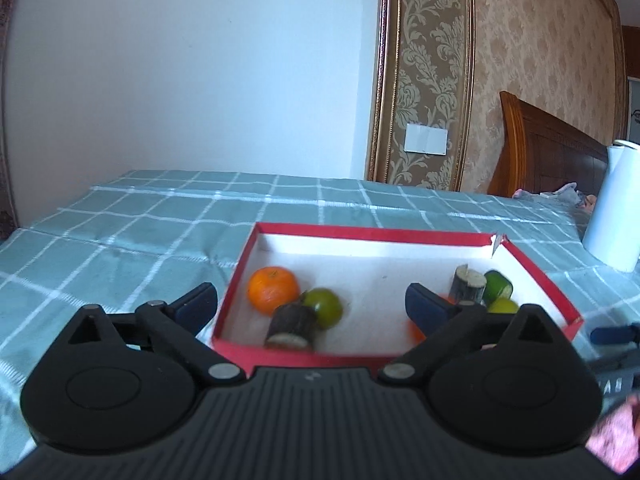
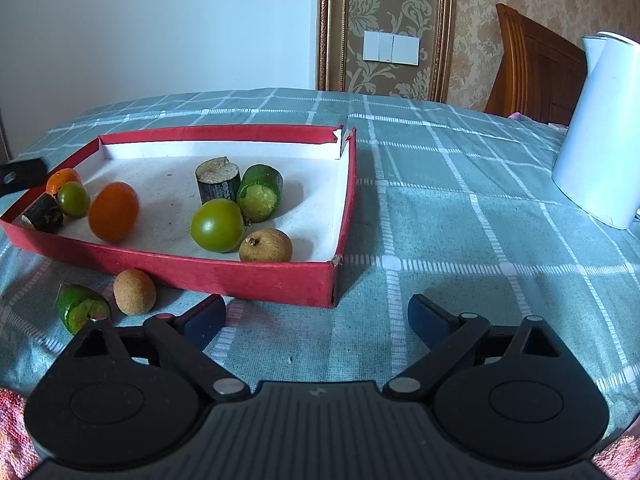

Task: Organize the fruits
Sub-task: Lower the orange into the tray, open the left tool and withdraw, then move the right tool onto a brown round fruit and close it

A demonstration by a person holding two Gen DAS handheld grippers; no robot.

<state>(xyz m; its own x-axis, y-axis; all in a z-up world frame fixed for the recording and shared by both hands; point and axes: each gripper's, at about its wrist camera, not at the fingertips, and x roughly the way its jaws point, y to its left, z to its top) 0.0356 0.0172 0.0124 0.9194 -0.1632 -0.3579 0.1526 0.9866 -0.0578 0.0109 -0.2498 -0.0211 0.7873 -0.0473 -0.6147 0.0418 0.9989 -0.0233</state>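
Looking along the left tool [image 1: 312,304], its fingers stand spread wide with nothing pinched, the left one outside the red box [image 1: 532,268] and the right one over its inside. The box sits on a checked cloth [image 1: 140,232]; what lies under the cloth cannot be told. In the box's near left corner are an orange [image 1: 273,289], a green fruit [image 1: 326,306] and a dark stub [image 1: 291,327], close together, the stub blurred. At the right, a second stub [image 1: 467,283] stands upright beside a green chunk [image 1: 498,283]; another green fruit [image 1: 503,306] and something orange [image 1: 416,330] are mostly hidden behind the right finger. A white jug [image 1: 614,208] is cut off by the frame edge.

From the right wrist, the right tool [image 2: 316,316] is also spread and empty, over bare cloth in front of the box's near right corner. Inside the box sit an orange fruit [image 2: 113,212], a green fruit [image 2: 218,220], a brown fruit [image 2: 266,246], the stub and the chunk. Outside, before the box's front wall, lie a brown fruit [image 2: 134,291] and a green piece [image 2: 82,307], partly hidden by the tool.
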